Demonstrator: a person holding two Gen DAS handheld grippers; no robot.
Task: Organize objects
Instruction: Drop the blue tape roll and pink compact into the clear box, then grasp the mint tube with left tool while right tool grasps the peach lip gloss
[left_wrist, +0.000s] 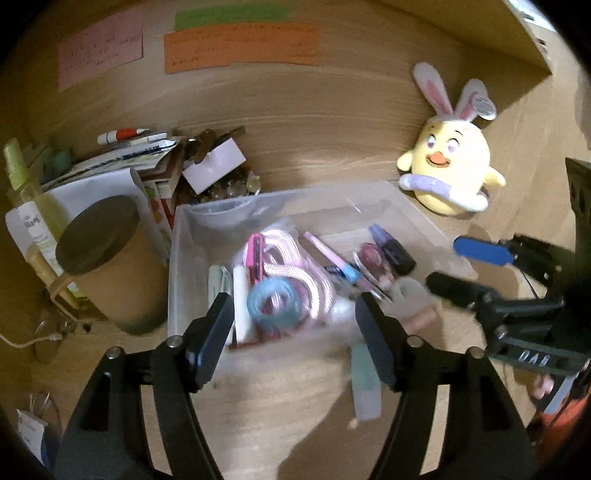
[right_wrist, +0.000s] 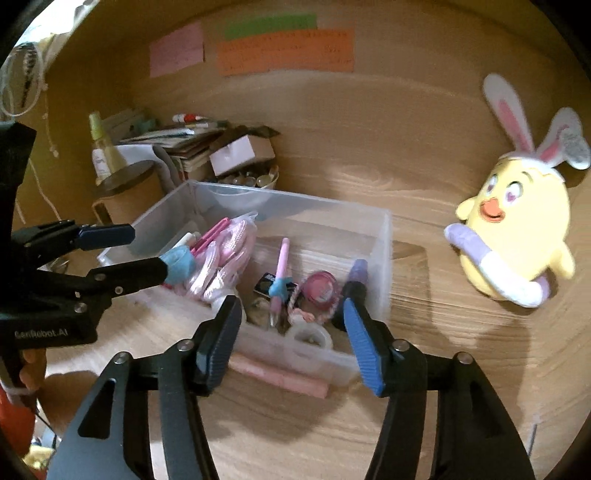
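A clear plastic bin (left_wrist: 184, 236) (right_wrist: 384, 236) stands on the wooden desk. It holds a pink cord bundle (left_wrist: 291, 269) (right_wrist: 229, 251), a blue ring (left_wrist: 273, 299), a pink pen (right_wrist: 282, 266), a purple marker (left_wrist: 391, 247) (right_wrist: 356, 273), a pink round case (right_wrist: 321, 288) and a tape roll (right_wrist: 308, 338). My left gripper (left_wrist: 295, 314) (right_wrist: 146, 254) is open and empty above the bin's near left side. My right gripper (right_wrist: 291, 325) (left_wrist: 450, 269) is open and empty over the bin's near right corner. A pale green tube (left_wrist: 365, 384) and a pink bar (right_wrist: 280, 376) lie on the desk outside the bin.
A yellow chick plush with bunny ears (left_wrist: 454, 162) (right_wrist: 517, 229) sits right of the bin. A brown lidded cup (left_wrist: 110, 266) (right_wrist: 125, 195), a spray bottle (left_wrist: 22, 177), stacked booklets (left_wrist: 122, 158) and a small box (left_wrist: 214, 166) crowd the left. Coloured notes (left_wrist: 240, 48) hang on the back wall.
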